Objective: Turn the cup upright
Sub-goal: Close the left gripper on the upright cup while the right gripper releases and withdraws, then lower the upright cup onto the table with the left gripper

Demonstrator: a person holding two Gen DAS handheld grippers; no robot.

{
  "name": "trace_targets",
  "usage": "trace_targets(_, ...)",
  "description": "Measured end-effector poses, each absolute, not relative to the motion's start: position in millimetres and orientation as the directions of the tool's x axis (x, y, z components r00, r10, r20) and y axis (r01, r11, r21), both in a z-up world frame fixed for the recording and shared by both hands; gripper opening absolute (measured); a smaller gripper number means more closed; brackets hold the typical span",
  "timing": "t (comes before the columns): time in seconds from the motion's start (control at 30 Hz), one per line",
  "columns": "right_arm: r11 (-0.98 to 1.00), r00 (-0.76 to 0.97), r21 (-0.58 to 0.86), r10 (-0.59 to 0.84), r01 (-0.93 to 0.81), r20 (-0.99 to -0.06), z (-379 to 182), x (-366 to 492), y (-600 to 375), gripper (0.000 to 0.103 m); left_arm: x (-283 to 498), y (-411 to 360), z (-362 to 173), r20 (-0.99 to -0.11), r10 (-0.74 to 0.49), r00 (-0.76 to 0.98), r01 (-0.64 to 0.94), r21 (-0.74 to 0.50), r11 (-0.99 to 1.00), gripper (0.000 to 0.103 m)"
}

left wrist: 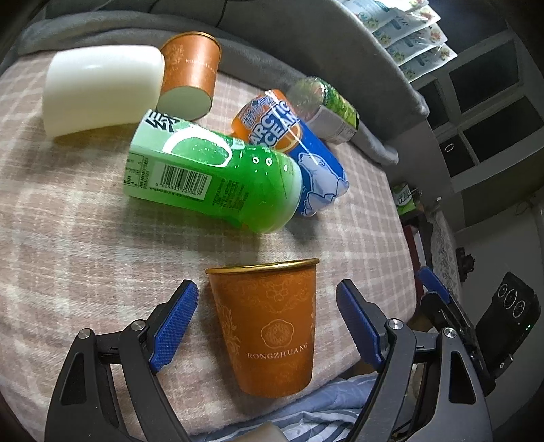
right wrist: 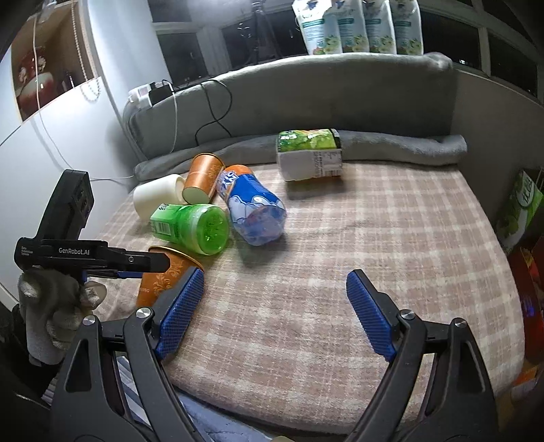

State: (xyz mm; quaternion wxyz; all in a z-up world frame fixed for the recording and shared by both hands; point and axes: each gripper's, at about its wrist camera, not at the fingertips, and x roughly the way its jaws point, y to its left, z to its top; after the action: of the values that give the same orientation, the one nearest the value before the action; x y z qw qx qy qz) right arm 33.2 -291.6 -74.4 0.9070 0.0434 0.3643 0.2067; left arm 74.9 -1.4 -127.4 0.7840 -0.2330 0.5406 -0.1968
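Observation:
An orange paper cup [left wrist: 268, 326] with a gold rim stands upright on the pink plaid blanket near its front edge. My left gripper [left wrist: 267, 326] is open, its blue pads on either side of the cup with gaps to both. The cup also shows in the right wrist view [right wrist: 163, 278], partly hidden behind the left gripper [right wrist: 142, 265]. My right gripper [right wrist: 275, 312] is open and empty over bare blanket. A second orange cup [left wrist: 190, 73] lies on its side at the back, also in the right wrist view [right wrist: 202, 178].
A green bottle [left wrist: 210, 173], a blue and orange Arctic Ocean bottle [left wrist: 292, 142], a white cup [left wrist: 102, 90] and a green-labelled bottle [left wrist: 326, 105] lie on the blanket [right wrist: 391, 255]. A grey bolster [right wrist: 340, 91] runs along the back. Pouches [right wrist: 357, 27] stand on the sill.

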Motion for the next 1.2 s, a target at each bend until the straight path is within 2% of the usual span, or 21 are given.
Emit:
trace_targets(0.2, 0.916, 0.651, 0.228, 0.397, -0.331, -0.647, -77.1, 34.4, -293.0, 0.088, 80.1, -3.1, -130.7, -0.758, -0.563, 0.328, 0.051, -0.581, 0.812, 0.081)
trace_targets(0.4, 0.921, 0.654, 0.241, 0.388, -0.307, -0.649, -80.3, 37.8, -294.9, 0.088, 82.3, -5.1, -133.7, -0.766, -0.559, 0.318, 0.053, -0.574, 0.817, 0.073)
trace_targets(0.47, 0.921, 0.654, 0.244, 0.388, -0.305, -0.649, -80.0, 38.2, -295.5, 0.088, 82.4, -5.2, -133.9, -0.768, -0.556, 0.318, 0.056, -0.571, 0.819, 0.067)
trace_targets(1.2, 0.927, 0.66, 0.246, 0.375, -0.283, -0.652, -82.9, 40.2, -298.9, 0.088, 71.5, -35.5, -104.2, -0.756, -0.486, 0.439, 0.185, -0.453, 0.872, 0.067)
